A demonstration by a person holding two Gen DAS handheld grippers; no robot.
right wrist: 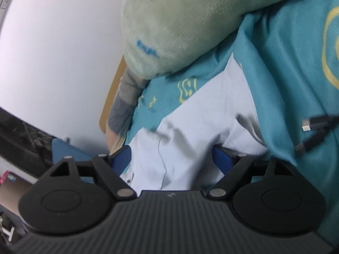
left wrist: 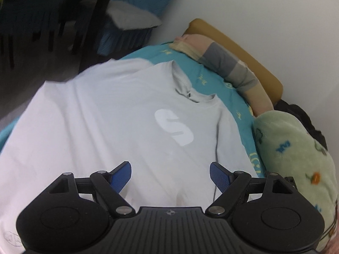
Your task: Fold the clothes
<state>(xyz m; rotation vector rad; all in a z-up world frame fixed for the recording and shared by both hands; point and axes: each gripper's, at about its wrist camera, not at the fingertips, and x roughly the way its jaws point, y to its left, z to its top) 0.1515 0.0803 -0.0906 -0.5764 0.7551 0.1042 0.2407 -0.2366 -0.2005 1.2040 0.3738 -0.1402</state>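
White T-shirt (left wrist: 118,114) lies flat on teal bed sheet (left wrist: 214,80), frame centre, unfolded. Left claw (left wrist: 170,174) and right claw (right wrist: 172,158) both gape, holding nothing. Next, probably: pinch an edge.

The T-shirt (left wrist: 127,116) is pale grey-white with a large white letter S (left wrist: 174,128) printed on its chest. The bed sheet (left wrist: 211,78) under it is teal, scattered with small yellow motifs and outlined shapes. A fleece blanket (left wrist: 296,158) is soft mint green, dotted with blue marks, an orange flower and dark-outlined figures. The long pillow (left wrist: 231,67) carries bands of grey, beige and pale pink. The headboard (left wrist: 243,44) is mustard brown, the wall (left wrist: 264,10) plain white. Each claw, left (left wrist: 170,172) and right (right wrist: 171,158), is black with blue finger pads (left wrist: 218,174).
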